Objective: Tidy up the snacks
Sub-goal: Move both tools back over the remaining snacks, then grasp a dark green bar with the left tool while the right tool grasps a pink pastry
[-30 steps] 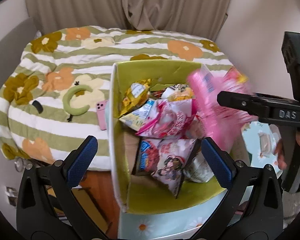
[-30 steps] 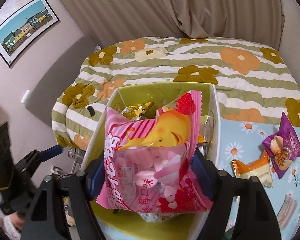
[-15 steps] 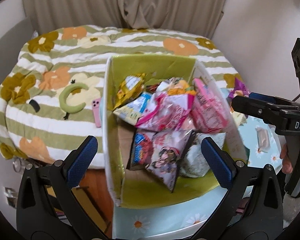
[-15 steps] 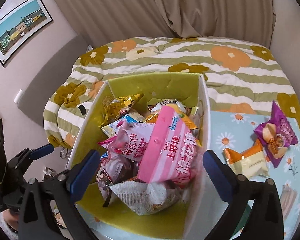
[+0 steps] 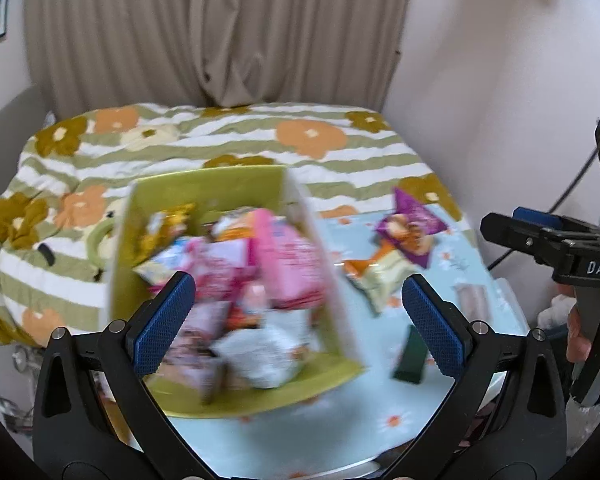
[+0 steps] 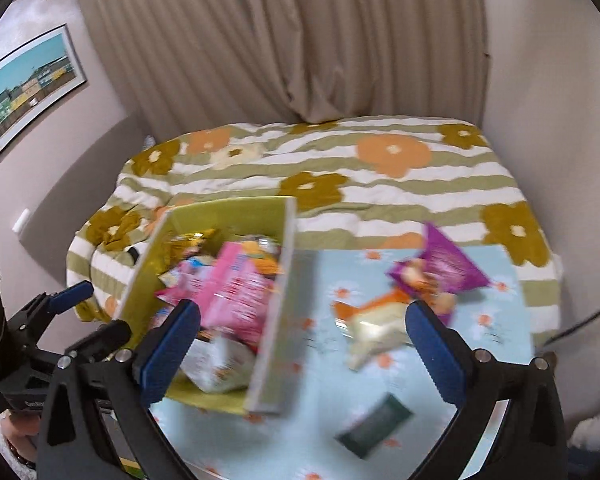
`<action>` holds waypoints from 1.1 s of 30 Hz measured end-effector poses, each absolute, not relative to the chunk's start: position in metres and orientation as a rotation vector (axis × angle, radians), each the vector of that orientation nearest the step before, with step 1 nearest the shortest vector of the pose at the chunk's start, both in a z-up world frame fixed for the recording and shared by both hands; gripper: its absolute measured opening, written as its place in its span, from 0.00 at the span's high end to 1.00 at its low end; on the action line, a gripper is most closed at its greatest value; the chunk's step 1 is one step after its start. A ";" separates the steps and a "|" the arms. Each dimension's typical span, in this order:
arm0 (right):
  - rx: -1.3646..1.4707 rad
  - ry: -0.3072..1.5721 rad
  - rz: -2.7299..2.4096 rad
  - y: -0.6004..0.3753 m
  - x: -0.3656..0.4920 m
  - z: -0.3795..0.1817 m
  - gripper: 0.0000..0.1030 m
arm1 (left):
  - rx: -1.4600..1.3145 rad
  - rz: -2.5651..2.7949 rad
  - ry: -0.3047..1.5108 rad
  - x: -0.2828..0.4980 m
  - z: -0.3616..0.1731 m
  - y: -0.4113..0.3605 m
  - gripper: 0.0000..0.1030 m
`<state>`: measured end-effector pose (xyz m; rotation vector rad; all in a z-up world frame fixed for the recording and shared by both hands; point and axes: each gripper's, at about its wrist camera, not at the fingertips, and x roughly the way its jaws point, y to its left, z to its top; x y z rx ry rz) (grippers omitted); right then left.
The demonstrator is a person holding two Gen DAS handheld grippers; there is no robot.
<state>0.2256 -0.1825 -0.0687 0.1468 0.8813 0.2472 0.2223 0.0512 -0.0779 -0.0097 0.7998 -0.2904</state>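
Observation:
A yellow-green box (image 5: 204,196) (image 6: 228,210) stands on the light blue daisy tablecloth (image 5: 340,416) (image 6: 324,432), filled with several snack packs. A pink bag (image 5: 288,256) (image 6: 240,284) lies on top of them. To the box's right on the cloth lie a purple pack (image 5: 414,222) (image 6: 444,268), an orange-and-cream pack (image 5: 376,276) (image 6: 376,320) and a dark green pack (image 5: 410,356) (image 6: 374,426). My left gripper (image 5: 298,324) is open and empty over the box's right side. My right gripper (image 6: 304,352) is open and empty, between the box and the loose packs.
Behind the table is a bed with a striped floral quilt (image 5: 228,148) (image 6: 340,160), then beige curtains (image 6: 284,40). A framed picture (image 6: 28,88) hangs on the left wall. A small wrapped bar (image 5: 474,300) lies near the table's right edge. Both views are motion-blurred.
The right gripper let go of the pink bag, which now lies in the box. Both grippers then swung right and drew back, so the loose packs on the cloth came into view.

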 end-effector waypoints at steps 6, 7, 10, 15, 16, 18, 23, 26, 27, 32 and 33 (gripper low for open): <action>0.173 0.906 0.146 -0.263 0.198 -0.086 0.01 | 0.048 -0.346 0.845 0.210 -0.097 -0.031 0.01; 0.172 0.911 0.134 -0.271 0.195 -0.088 0.01 | 0.059 -0.349 0.856 0.209 -0.103 -0.043 0.01; 0.175 0.933 0.106 -0.301 0.186 -0.101 0.01 | 0.079 -0.370 0.894 0.203 -0.123 -0.075 0.01; 0.204 1.001 0.097 -0.342 0.178 -0.139 0.01 | 0.119 -0.401 0.962 0.193 -0.169 -0.121 0.01; 0.199 1.013 0.094 -0.345 0.177 -0.146 0.01 | 0.125 -0.406 0.974 0.191 -0.178 -0.126 0.01; 0.189 1.046 0.096 -0.354 0.177 -0.166 0.01 | 0.148 -0.412 1.014 0.190 -0.201 -0.137 0.01; 0.200 1.091 0.094 -0.366 0.177 -0.210 0.01 | 0.217 -0.429 1.109 0.193 -0.252 -0.151 0.10; 0.207 1.102 0.083 -0.364 0.178 -0.232 0.01 | 0.261 -0.438 1.134 0.197 -0.272 -0.154 0.14; 0.210 1.107 0.076 -0.363 0.178 -0.241 0.01 | 0.275 -0.444 1.142 0.199 -0.278 -0.155 0.14; 0.259 1.118 0.052 -0.359 0.182 -0.267 0.01 | 0.316 -0.476 1.172 0.209 -0.299 -0.158 0.23; 0.260 1.118 0.042 -0.358 0.183 -0.269 0.01 | 0.321 -0.484 1.182 0.210 -0.303 -0.159 0.25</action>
